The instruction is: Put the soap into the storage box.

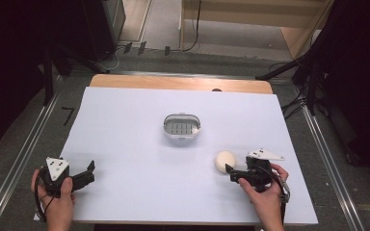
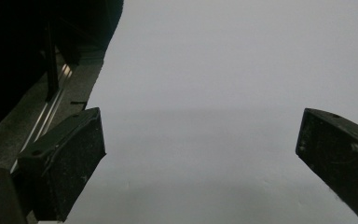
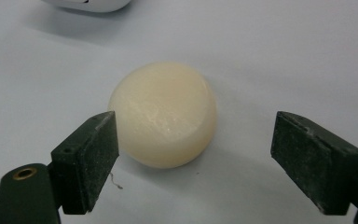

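Seen from above: cream soap bar (image 1: 225, 161) lying flat on the white table (image 1: 125, 144) at about four o'clock from the soap dish (image 1: 181, 127), well apart from it. Right gripper (image 1: 229, 172) low at the bar's near side, jaws spread and released, nothing pinched; in the right gripper view, soap bar (image 3: 164, 114) just ahead of the gap, left pad close beside its rim, right pad standing off, apparently lined up to straddle the bar for a lift toward the dish. Left gripper (image 1: 90, 171) parked at eight o'clock near the table's front-left corner, jaws wide apart over bare surface, likely kept out of the way. Open tabletop between bar and dish; right-hand edge near the working hand, so little spare room there
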A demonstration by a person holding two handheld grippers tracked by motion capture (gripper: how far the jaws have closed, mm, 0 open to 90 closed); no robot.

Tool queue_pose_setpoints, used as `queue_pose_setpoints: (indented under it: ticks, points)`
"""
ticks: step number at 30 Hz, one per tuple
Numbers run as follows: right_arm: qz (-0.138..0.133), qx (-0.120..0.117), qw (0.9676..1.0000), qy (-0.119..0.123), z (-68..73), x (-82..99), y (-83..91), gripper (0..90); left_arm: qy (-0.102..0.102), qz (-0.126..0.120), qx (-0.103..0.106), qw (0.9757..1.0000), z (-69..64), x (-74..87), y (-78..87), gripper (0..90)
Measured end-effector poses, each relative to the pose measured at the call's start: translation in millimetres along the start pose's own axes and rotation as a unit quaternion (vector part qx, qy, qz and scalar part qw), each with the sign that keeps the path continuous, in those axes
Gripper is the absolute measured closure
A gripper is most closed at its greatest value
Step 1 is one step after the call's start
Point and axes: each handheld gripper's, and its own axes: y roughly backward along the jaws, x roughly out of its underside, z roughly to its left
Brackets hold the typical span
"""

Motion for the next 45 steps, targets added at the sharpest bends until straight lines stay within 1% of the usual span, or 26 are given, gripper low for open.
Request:
queue_pose_setpoints:
  ticks: [1, 6, 10, 11, 14, 15, 21, 25, 30, 34, 39, 43, 45]
  points:
    - [0.002, -0.004, 1.0, 0.001, 1.9, -0.7, -2.8, 16.5, 0.0, 0.0, 0.0, 1.0, 0.0, 0.0, 0.0, 1.9]
    - [0.006, -0.005, 1.0, -0.001, 7.4, -2.3, -8.7, 17.9, -0.002, 0.003, -0.001, 1.0, 0.0, -0.2, 0.0, 1.9]
    - [0.012, 0.001, 0.9999, 0.005, 14.0, -4.1, -16.3, 19.3, -0.002, 0.002, -0.001, 1.0, 0.1, -0.1, -0.1, 1.9]
    - [0.014, 0.005, 0.9999, 0.005, 14.7, -4.4, -17.9, 19.2, -0.002, 0.002, 0.0, 1.0, 0.1, -0.1, -0.1, 1.9]
    - [0.017, 0.004, 0.9998, 0.001, 15.3, -5.3, -20.9, 19.2, -0.002, 0.002, -0.001, 1.0, -0.2, 0.0, 0.1, 1.9]
    - [0.021, 0.008, 0.9998, 0.001, 16.8, -6.9, -23.1, 19.3, -0.002, 0.002, -0.001, 1.0, -0.3, 0.0, 0.1, 1.9]
    - [0.024, 0.01, 0.9997, 0.001, 19.3, -7.7, -27.3, 19.7, 0.001, 0.001, 0.001, 1.0, 0.4, 0.0, -0.1, 1.9]
    - [0.031, 0.02, 0.9993, 0.008, 21.1, -5.7, -32.4, 21.1, -0.002, 0.003, -0.001, 1.0, 0.1, 0.0, -0.1, 1.9]
    - [0.027, 0.018, 0.9994, 0.011, 21.9, -6.3, -33.9, 24.1, 0.001, 0.0, 0.0, 1.0, 0.2, 0.3, 0.3, 2.0]
    - [0.027, 0.023, 0.9993, 0.015, 23.2, -5.5, -33.7, 24.3, 0.0, 0.0, 0.001, 1.0, 0.0, 0.4, 0.3, 2.0]
    - [0.026, 0.02, 0.9994, 0.01, 22.5, -4.3, -34.1, 24.1, -0.002, 0.003, 0.001, 1.0, -0.1, 0.3, 0.2, 2.0]
    - [0.027, 0.019, 0.9994, 0.012, 21.6, -2.3, -38.1, 23.9, -0.005, 0.007, 0.001, 1.0, -0.5, 0.0, 0.2, 2.0]
    - [0.026, 0.023, 0.9993, 0.014, 22.8, -1.1, -39.7, 24.2, -0.004, 0.006, 0.001, 1.0, -0.5, 0.1, 0.2, 2.0]
